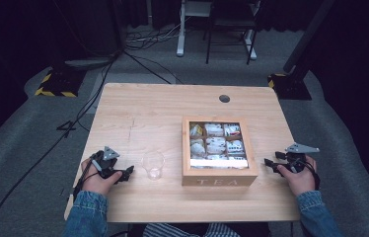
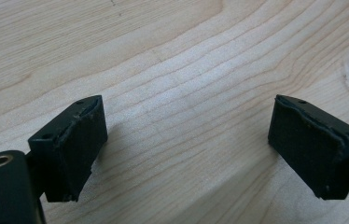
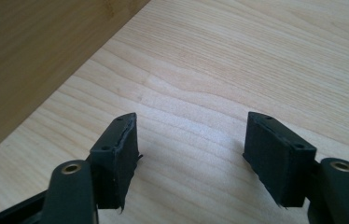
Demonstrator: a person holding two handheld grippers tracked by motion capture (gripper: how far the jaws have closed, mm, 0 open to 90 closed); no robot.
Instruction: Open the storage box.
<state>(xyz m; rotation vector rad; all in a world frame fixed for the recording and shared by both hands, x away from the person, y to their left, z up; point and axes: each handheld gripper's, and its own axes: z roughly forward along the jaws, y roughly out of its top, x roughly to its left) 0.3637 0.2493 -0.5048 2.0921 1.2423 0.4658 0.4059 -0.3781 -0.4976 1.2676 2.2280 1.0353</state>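
Here both the left gripper and right gripper gape empty over bare table flanking the tea box.

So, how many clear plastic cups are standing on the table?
1. The clear plastic cup stands on the table, left of the wooden tea box, near the left gripper. The box could hide another.

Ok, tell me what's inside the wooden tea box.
The wooden tea box is divided into compartments holding wrapped tea bags in pale packets. Its front row is partly hidden by glare, and anything under the top packets is covered.
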